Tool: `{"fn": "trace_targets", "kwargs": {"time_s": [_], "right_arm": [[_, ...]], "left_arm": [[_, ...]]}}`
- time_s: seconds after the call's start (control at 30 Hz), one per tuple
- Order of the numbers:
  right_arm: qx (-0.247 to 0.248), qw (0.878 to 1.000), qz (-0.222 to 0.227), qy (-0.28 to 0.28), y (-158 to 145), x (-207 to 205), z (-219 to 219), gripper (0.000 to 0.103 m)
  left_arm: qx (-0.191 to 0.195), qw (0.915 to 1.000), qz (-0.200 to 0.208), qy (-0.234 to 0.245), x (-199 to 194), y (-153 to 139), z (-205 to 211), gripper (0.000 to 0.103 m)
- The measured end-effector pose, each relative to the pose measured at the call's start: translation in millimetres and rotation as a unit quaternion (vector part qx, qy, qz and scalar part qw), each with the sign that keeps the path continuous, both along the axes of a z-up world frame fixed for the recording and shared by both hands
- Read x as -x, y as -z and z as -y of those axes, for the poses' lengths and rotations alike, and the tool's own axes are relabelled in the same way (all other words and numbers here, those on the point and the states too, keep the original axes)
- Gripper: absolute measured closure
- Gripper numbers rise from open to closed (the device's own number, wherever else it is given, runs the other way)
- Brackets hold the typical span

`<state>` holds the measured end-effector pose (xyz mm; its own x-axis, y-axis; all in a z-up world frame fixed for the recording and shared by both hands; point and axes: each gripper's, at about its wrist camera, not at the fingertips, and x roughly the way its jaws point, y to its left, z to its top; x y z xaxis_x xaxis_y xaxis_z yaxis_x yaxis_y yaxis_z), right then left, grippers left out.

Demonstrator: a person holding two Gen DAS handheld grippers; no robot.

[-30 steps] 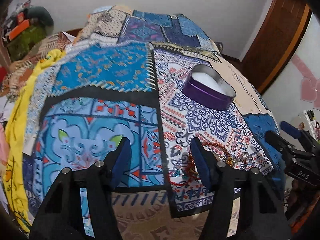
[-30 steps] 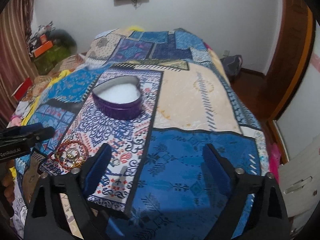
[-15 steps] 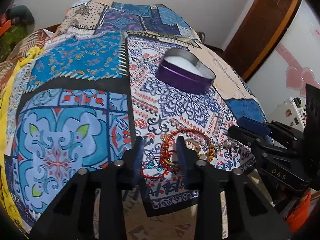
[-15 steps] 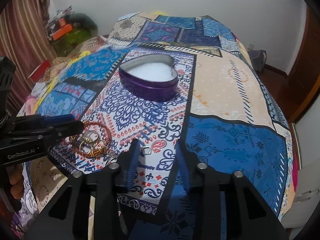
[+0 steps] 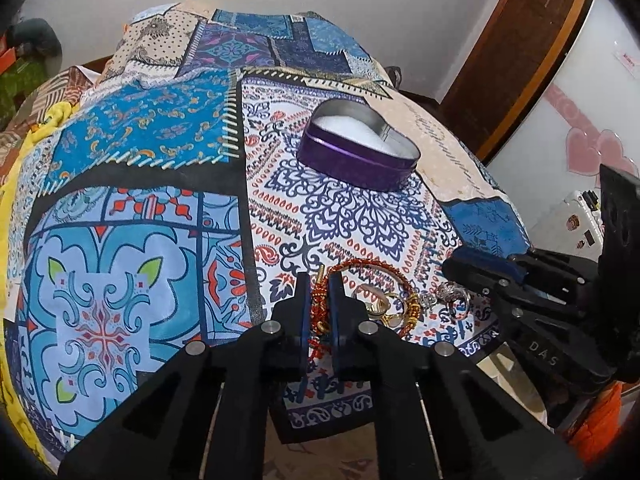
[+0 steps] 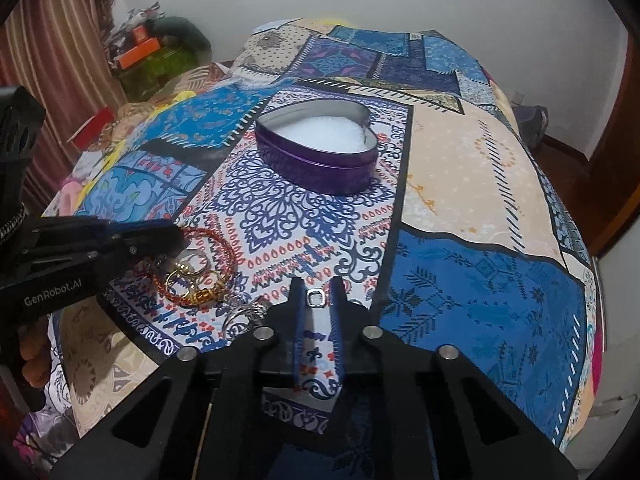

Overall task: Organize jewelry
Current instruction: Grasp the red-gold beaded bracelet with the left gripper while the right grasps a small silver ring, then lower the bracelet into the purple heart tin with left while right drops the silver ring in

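A purple heart-shaped tin [image 5: 359, 155] with white padding stands open on the patterned bedspread; it also shows in the right wrist view [image 6: 318, 151]. A pile of jewelry lies near the bed's front edge: a red beaded bracelet [image 5: 372, 266], gold rings [image 5: 390, 306] and silver rings [image 5: 452, 296]. My left gripper [image 5: 320, 280] is shut on the red bracelet's near side. My right gripper [image 6: 316, 286] is shut on a small square silver ring [image 6: 315, 298]. The bracelet [image 6: 212, 240] and gold rings [image 6: 192, 268] lie left of it.
The bed's front edge [image 5: 332, 424] is just below the jewelry. A wooden door [image 5: 516, 52] and a white cabinet with pink hearts [image 5: 580, 148] stand at right. Clutter and a curtain [image 6: 52, 80] are at left. The two grippers are close together over the jewelry.
Both grippers went from wide open to shut. The left closed on the red bracelet; the right moved left toward the jewelry and closed on the small silver ring.
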<state>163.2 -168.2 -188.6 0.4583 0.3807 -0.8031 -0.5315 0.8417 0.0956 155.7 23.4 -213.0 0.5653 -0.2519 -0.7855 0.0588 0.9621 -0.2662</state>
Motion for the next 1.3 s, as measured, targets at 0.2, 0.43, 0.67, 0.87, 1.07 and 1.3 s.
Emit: {"fn": "trace_targets", "kwargs": {"time_s": [0.2,0.43,0.67,0.87,1.07,1.3], "right_arm": [[-0.011,1.0,-0.004,0.007,-4.6,-1.2,2.5,0.094],[-0.025,0.999,0.024,0.024,-30.0,3.6,11.1,0.094],[-0.044,0.997,0.06,0.038,-60.1,4.0,12.5,0.094],[-0.056,0.994,0.084,0.04,-74.5,-1.9,6.5,0.094],[-0.059,0.993,0.093,0.042,-75.9,-10.7,0.8,0.094],[-0.059,0.993,0.091,0.041,-70.8,-31.6,-3.0,0.094]], "left_arm": [[0.002,0.9996,0.028,-0.007,5.3,-18.9,-4.3,0.096],[-0.012,0.9973,0.072,-0.009,12.9,-51.2,-3.9,0.096],[-0.024,0.9928,0.116,-0.014,12.9,-80.3,-0.9,0.096],[-0.03,0.9891,0.143,-0.016,0.0,-96.7,1.9,0.096],[-0.028,0.9887,0.147,-0.015,-19.6,-97.5,1.3,0.096],[-0.016,0.9914,0.129,-0.008,-48.8,-85.8,-2.1,0.096]]}}
